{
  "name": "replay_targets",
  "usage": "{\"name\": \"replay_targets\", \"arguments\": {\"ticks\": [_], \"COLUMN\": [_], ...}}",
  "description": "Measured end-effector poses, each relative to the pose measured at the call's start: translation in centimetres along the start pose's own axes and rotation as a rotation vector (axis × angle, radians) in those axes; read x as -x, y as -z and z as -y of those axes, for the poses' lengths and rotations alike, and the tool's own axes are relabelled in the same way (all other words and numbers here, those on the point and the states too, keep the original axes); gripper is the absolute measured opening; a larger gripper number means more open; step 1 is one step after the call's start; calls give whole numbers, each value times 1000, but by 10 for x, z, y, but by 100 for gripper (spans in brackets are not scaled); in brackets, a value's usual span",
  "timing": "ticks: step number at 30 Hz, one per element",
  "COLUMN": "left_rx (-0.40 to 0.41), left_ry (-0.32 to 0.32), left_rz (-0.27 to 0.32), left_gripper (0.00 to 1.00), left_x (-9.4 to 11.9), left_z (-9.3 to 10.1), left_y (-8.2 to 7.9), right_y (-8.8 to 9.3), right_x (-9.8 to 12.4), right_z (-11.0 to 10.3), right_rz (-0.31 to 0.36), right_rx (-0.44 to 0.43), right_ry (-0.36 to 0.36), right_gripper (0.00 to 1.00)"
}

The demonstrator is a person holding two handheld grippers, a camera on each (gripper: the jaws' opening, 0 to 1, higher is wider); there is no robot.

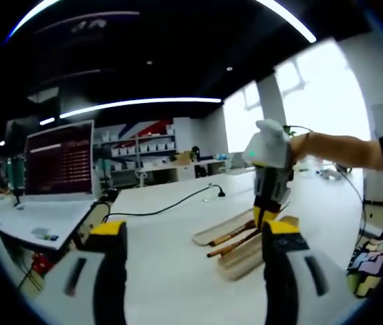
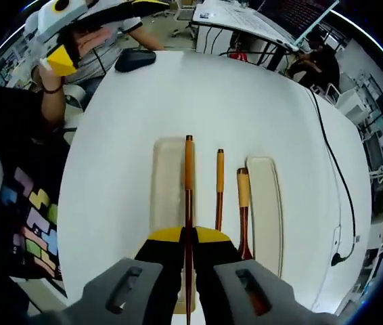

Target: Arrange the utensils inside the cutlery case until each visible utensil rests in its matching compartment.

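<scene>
White counter [image 2: 198,95], smooth and broad, fills the middle of an open room with dark ceiling, long strip lights and bright windows on the far right. On its left edge sits an open laptop [image 1: 56,169], and a thin black cable [image 1: 171,203] trails across the top. In the right gripper view a dark computer mouse [image 2: 135,59] lies at the far side, near a seated person.

Pale wooden cutlery case [image 2: 168,176] lies flat on the counter, its long shallow compartments running side by side. Three slim utensils with orange-brown wooden handles lie lengthwise over it: a long left utensil [image 2: 189,176], a thinner middle utensil [image 2: 219,183] and a shorter right utensil [image 2: 243,203].

Right tool [image 2: 188,237], yellow-tipped and black, is closed narrowly on the near part of the left utensil. Left tool [image 1: 195,233] hangs wide apart above the counter, holding nothing, well short of the case.
</scene>
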State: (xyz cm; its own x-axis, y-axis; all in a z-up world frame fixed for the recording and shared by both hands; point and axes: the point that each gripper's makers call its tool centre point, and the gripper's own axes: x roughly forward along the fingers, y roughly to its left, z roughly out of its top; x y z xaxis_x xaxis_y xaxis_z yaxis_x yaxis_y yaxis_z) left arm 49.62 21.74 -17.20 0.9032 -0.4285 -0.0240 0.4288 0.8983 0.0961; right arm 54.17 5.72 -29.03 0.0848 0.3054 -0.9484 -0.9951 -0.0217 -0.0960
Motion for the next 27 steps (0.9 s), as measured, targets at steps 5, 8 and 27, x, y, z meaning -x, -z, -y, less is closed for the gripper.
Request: {"name": "replay_targets", "arguments": {"ticks": [5, 8, 27], "left_rx": [-3, 2, 1], "left_ry": [0, -3, -2], "left_rz": [-4, -9, -30], "left_gripper": [86, 86, 86], "left_x": [0, 0, -2], "left_z": [-1, -2, 1], "left_y": [1, 3, 10], "right_y": [-3, -4, -5], "right_x": [-4, -7, -17], "right_z": [-8, -9, -18], "right_rz": [6, 6, 36], "right_rx": [13, 16, 1], "right_ry": [-23, -28, -86], "right_gripper": [2, 2, 3]}}
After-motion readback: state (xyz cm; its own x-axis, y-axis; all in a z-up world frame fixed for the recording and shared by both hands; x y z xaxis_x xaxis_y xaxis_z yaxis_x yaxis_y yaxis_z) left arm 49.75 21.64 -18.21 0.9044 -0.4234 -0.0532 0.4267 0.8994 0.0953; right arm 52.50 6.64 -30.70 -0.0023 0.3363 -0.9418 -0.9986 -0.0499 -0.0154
